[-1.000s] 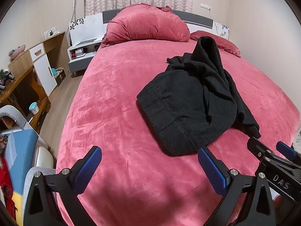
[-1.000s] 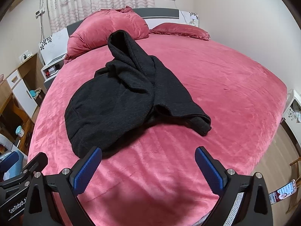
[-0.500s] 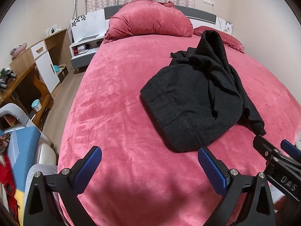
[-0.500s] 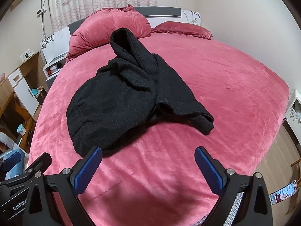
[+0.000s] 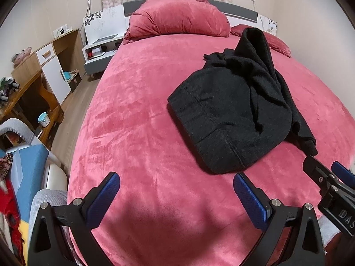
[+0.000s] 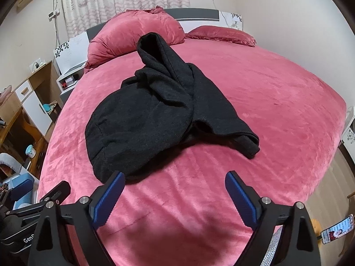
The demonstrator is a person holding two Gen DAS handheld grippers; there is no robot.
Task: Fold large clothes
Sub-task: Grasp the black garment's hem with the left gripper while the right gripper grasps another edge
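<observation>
One black garment lies crumpled on the pink bedspread, well short of the pillows. Near the bed's foot, the left gripper gapes wide and empty; the right gripper, also empty, has just been narrowing slightly.

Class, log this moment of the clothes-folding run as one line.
stage: approach | black garment: crumpled on bed | left gripper: open, empty | right gripper: open, empty, jaws just narrowing
</observation>
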